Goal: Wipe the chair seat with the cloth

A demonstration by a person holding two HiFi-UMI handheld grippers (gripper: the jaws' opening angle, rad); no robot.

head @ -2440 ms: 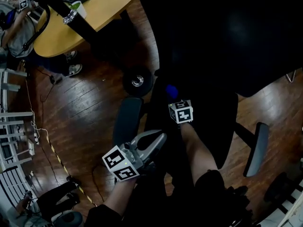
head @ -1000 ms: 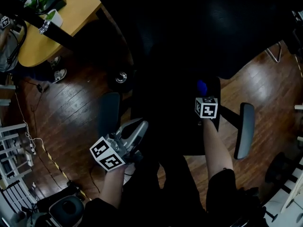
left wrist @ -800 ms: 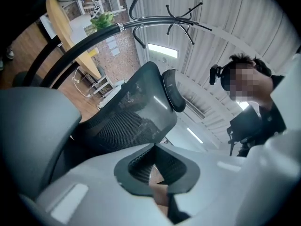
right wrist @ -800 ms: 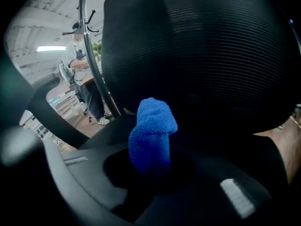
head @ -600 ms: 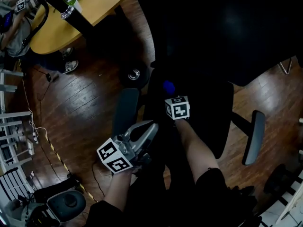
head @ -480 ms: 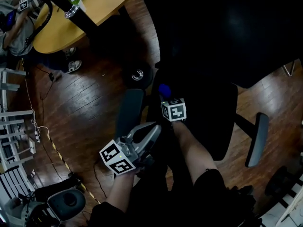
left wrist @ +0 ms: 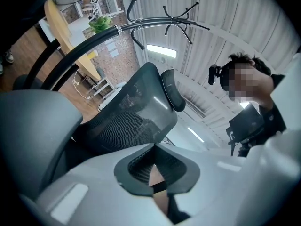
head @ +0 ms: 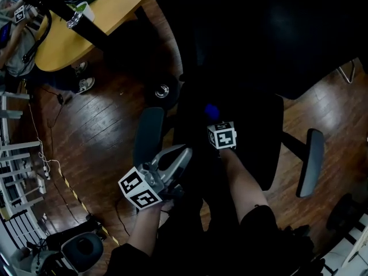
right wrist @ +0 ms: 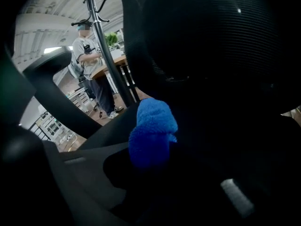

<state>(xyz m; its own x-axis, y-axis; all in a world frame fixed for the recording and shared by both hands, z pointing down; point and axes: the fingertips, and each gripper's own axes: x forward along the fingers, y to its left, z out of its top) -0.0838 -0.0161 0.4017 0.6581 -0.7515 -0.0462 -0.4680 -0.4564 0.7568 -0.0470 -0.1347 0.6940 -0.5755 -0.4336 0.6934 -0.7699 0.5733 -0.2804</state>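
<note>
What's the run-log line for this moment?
phase: wipe | right gripper: shut on blue cloth, over black chair seat | left gripper: shut, empty, near armrest

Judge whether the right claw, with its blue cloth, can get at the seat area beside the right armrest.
Probably yes. The right claw grips the blue cloth over the chair seat, and nothing shows on the dark seat between it and the right armrest.

place: office | mesh office chair (left wrist: 136,112) with headrest, armrests, castor (head: 163,90) | round wooden table (head: 115,4) with potted plant (left wrist: 101,23) | coat stand (right wrist: 106,46) | dark plank floor (head: 98,125) | ceiling strip lights (left wrist: 161,51) — person (right wrist: 87,51) standing by table
</note>
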